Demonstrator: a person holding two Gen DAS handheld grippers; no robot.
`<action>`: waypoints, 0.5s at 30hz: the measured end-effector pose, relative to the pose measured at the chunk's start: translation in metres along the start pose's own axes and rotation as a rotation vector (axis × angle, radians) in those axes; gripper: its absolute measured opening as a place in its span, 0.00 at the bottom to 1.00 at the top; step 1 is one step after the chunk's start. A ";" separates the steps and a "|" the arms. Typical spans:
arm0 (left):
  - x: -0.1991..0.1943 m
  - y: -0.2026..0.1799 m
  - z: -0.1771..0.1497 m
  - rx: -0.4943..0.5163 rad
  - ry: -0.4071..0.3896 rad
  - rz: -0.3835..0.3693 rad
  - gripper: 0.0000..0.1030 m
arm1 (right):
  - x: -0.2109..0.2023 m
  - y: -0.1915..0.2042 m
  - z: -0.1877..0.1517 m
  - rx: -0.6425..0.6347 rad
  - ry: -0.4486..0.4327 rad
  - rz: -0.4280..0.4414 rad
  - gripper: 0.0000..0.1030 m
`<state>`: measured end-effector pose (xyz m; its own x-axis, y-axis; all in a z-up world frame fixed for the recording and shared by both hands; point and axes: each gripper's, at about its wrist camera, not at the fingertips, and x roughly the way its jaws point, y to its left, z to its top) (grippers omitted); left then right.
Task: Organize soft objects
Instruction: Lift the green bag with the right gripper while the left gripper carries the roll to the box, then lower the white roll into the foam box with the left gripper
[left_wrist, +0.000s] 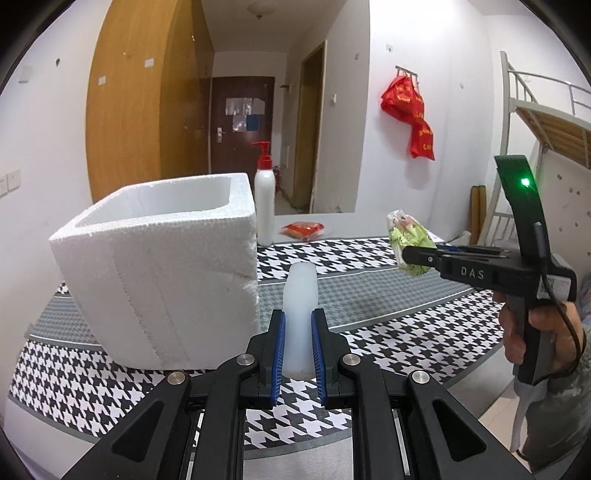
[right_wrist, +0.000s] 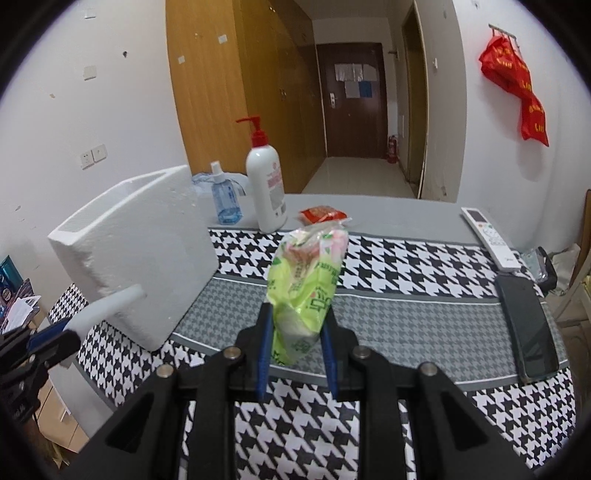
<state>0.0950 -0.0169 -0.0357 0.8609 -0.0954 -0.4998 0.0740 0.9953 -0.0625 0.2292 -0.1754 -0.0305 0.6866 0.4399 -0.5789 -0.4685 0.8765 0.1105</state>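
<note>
At the far left stands an open white styrofoam box (left_wrist: 159, 273), thick-walled and resting on the black-and-white houndstooth cloth (left_wrist: 399, 343) that covers the table; just to its right, the left gripper (left_wrist: 298, 332) is clenched on a translucent white soft tube (left_wrist: 300, 317), which sticks up between the blue pads (left_wrist: 279, 350) and hangs in the air beside the box wall, not touching it as far as can be told; behind the box a white pump bottle with a red dispenser (left_wrist: 265, 201) stands upright, with a small blue spray bottle (right_wrist: 224, 201) beside it; a flat red packet (left_wrist: 303, 229) lies near the bottle on the bare grey strip; to the right, the right gripper (right_wrist: 297, 332), held by a person's hand (left_wrist: 543, 332), grasps a crinkled lime-green plastic snack bag (right_wrist: 308, 284) above the cloth; a white remote control (right_wrist: 487, 236) and a dark phone (right_wrist: 526, 328) lie at the far right.
</note>
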 end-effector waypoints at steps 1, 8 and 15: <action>-0.001 0.001 0.001 0.002 -0.003 0.000 0.15 | -0.002 0.002 -0.001 -0.008 -0.006 -0.001 0.27; -0.010 0.009 0.006 0.014 -0.026 0.000 0.15 | -0.020 0.017 -0.010 -0.029 -0.050 0.007 0.27; -0.018 0.016 0.010 0.017 -0.046 -0.037 0.15 | -0.041 0.034 -0.017 -0.023 -0.106 0.016 0.27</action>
<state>0.0854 0.0008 -0.0188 0.8796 -0.1319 -0.4571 0.1146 0.9913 -0.0655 0.1755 -0.1671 -0.0169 0.7332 0.4732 -0.4884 -0.4917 0.8650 0.1000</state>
